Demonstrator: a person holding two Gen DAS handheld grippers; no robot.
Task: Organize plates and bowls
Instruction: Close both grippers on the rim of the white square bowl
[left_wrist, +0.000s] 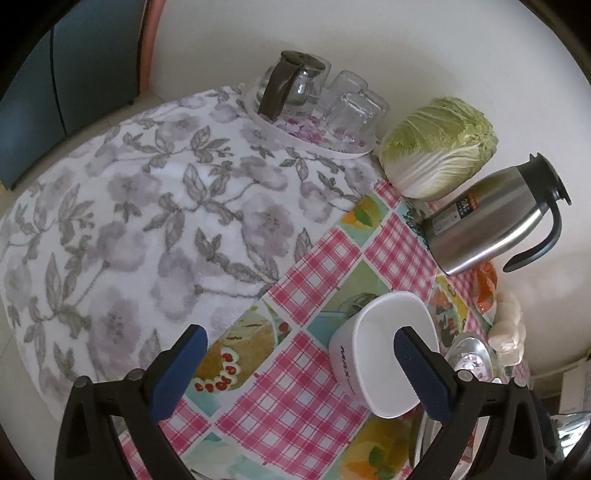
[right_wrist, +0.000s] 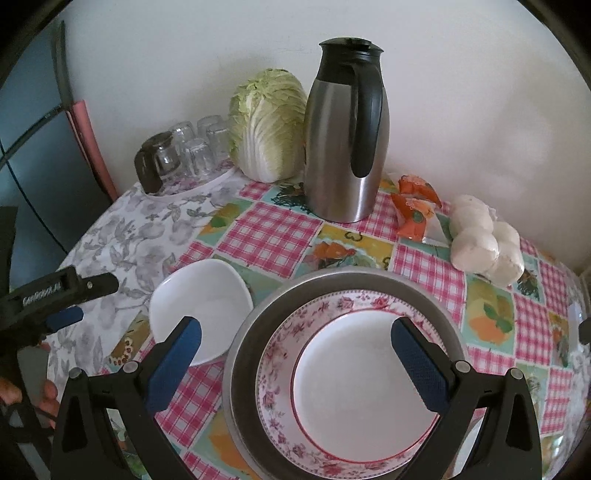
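Two grippers hang wide apart over the table, holding nothing.

The left gripper is spread wide, and one blue finger is in front of the white bowl. The right gripper is spread wide above the flowery plate. That plate lies in a metal pan, just beside the bowl, near the silver jug.

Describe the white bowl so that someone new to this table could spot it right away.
Start from the tall steel thermos jug at the back of the table. Come toward the near edge to the metal tray holding the floral plate. The white bowl sits just left of that tray, beside the grey flowered cloth: plain white, squarish with rounded corners, empty, unpatterned inside.
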